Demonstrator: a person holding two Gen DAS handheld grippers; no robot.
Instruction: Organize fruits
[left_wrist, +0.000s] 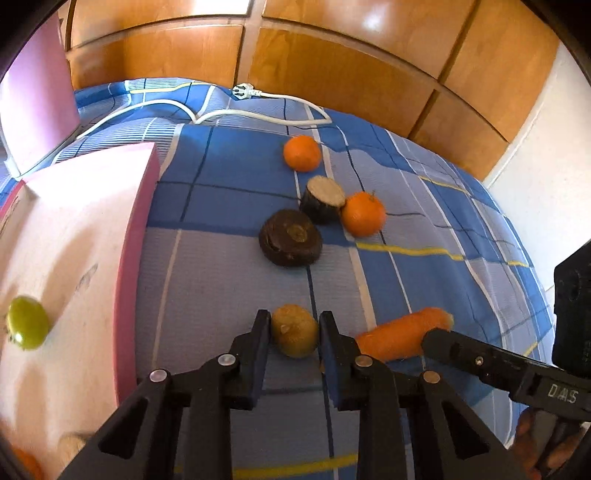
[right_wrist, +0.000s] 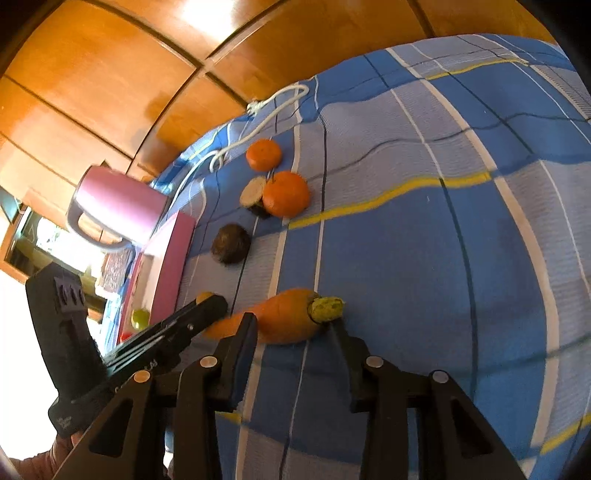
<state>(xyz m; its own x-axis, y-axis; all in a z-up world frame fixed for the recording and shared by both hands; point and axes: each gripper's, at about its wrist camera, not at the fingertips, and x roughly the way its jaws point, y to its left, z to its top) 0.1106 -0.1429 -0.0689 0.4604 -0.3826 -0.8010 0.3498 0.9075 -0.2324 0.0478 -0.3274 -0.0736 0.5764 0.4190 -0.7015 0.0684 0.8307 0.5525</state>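
Blue checked bedspread (left_wrist: 229, 206) carries your fruit. Your left gripper (left_wrist: 294, 334) is clamped on the round yellow-brown fruit (left_wrist: 295, 334). Beside it, your right gripper (right_wrist: 291, 325) straddles the orange carrot (right_wrist: 280, 317) lengthwise, pads not visibly pressing.

You are working in a home bedroom: a bed with a blue checked sheet (left_wrist: 229, 206), glossy wooden wardrobe doors (left_wrist: 332, 55) right behind that bed, and a white power cord (left_wrist: 258, 112) lying on it.

Brownish-green kiwi (left_wrist: 294, 335) beside a carrot (left_wrist: 399, 338), two oranges (left_wrist: 302, 153) beyond
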